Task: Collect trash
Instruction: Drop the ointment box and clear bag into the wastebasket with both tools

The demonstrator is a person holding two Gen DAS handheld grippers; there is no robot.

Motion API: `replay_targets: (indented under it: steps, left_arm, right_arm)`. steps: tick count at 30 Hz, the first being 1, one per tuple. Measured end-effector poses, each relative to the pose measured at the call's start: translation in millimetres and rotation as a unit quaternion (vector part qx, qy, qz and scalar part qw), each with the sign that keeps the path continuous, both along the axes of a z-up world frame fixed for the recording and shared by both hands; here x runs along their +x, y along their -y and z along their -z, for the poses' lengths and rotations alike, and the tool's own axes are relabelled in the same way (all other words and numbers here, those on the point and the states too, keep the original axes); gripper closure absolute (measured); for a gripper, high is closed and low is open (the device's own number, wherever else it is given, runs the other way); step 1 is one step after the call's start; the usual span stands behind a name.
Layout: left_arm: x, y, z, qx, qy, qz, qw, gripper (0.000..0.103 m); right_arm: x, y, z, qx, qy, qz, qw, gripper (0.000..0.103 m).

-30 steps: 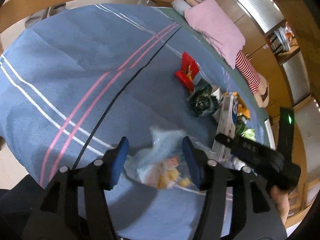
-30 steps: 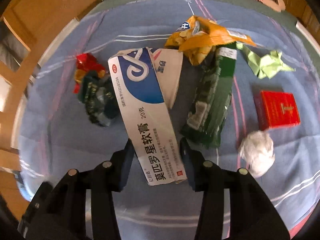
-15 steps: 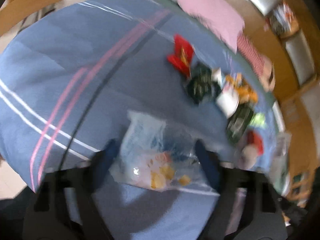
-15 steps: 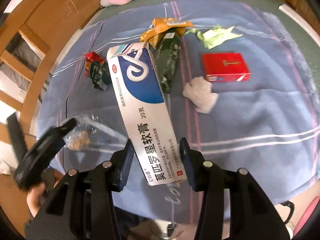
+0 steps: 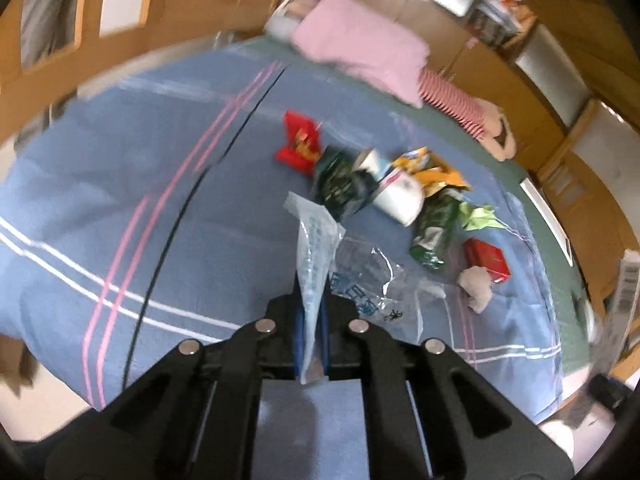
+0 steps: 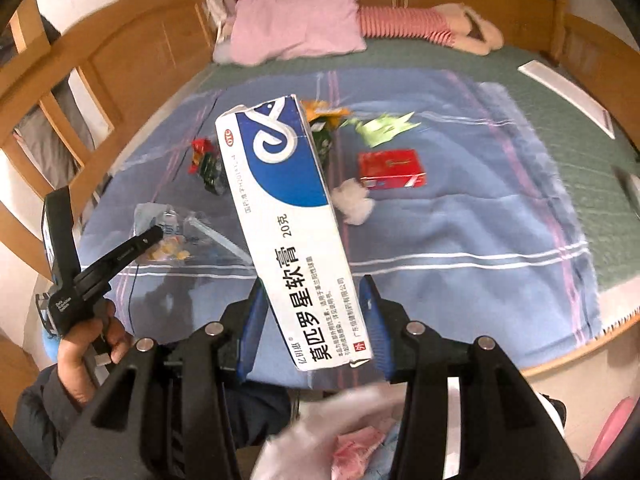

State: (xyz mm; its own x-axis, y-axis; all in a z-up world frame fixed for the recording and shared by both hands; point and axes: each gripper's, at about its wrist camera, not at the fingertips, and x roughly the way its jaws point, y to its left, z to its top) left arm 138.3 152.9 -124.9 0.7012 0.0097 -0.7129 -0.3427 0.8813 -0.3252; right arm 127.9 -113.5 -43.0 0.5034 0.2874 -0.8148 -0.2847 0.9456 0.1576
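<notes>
My left gripper point(image 5: 311, 320) is shut on the edge of a clear plastic bag point(image 5: 320, 256) that lies on the blue blanket point(image 5: 120, 184). My right gripper point(image 6: 314, 320) is shut on a long white and blue ointment box point(image 6: 288, 216) and holds it up over the bed's near edge. The left gripper also shows in the right wrist view point(image 6: 154, 234), at the bag point(image 6: 180, 232). More trash lies on the blanket: a red wrapper point(image 5: 298, 144), a dark green packet point(image 5: 338, 186), a white cup point(image 5: 400, 200), an orange wrapper point(image 5: 434, 172), a red box point(image 5: 486, 258) and a white tissue point(image 5: 476, 286).
A pink pillow point(image 6: 296, 26) and a striped plush toy point(image 6: 404, 24) lie at the head of the bed. A wooden bed frame point(image 6: 120, 52) runs along the left. A white bag holding pink scraps point(image 6: 352, 440) sits below my right gripper.
My left gripper has closed on the plastic bag. My right gripper has lifted the ointment box off the blanket and pulled it back over the bed's edge.
</notes>
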Motion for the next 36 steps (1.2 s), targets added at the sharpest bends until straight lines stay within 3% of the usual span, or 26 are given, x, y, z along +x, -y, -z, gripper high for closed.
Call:
replay_targets:
  steps: [6,9,13,18,22,24,27,29,31,33,34,36]
  left_arm:
    - [-24.5,22.0,-18.3,0.024,0.039,0.037,0.9983,0.097]
    - [-42.2,38.0,-26.4,0.023,0.057,0.060,0.9963,0.097]
    - [-79.1,53.0,-41.0,-0.013,0.086,0.076,0.9933,0.097]
    - [-102.2,92.2,-65.0,-0.028,0.112,0.148,0.9822,0.097]
    - [-109.9,113.7,-75.7,-0.048,0.119,0.186,0.9741,0.097]
    - [-112.9,121.9,-78.1,-0.057,0.121,0.204,0.9698,0.097]
    - [-118.5,138.3,-78.9,-0.058,0.119,0.233,0.9633,0.097]
    - [-121.8,152.1,-76.7,-0.064,0.115,0.262,0.9561,0.097]
    - [-125.4,172.0,-71.6,-0.068,0.108,0.310,0.9421,0.097]
    - [-128.3,200.7,-61.0,-0.074,0.085,0.384,0.9166,0.095]
    - [-129.4,212.2,-56.2,-0.071,0.069,0.411,0.9063,0.091]
    - [-138.0,240.9,-44.4,-0.022,0.044,0.451,0.8909,0.066]
  right_arm:
    - [-59.5,62.6,-23.3,0.060,0.056,0.011,0.997,0.057]
    - [-84.3,87.6,-17.9,0.063,0.057,0.029,0.996,0.057]
    - [-109.4,112.9,5.0,0.039,0.018,0.049,0.998,0.057]
    - [-117.1,129.7,60.5,0.004,-0.086,0.079,0.993,0.056]
    - [-124.8,135.0,77.3,0.033,-0.130,0.070,0.988,0.043]
    - [-129.2,148.8,64.9,0.051,-0.102,0.085,0.990,0.029]
    - [-135.1,177.1,32.2,0.103,-0.035,0.118,0.987,0.023]
    - [-140.1,200.7,9.5,0.141,0.008,0.149,0.979,0.020]
    - [-143.7,218.5,-5.7,0.164,0.040,0.174,0.970,0.020]
    - [-143.3,233.4,-14.6,0.180,0.060,0.196,0.962,0.019]
    - [-143.6,239.8,-15.4,0.188,0.065,0.207,0.958,0.019]
    - [-140.4,244.1,-15.8,0.195,0.059,0.219,0.954,0.019]
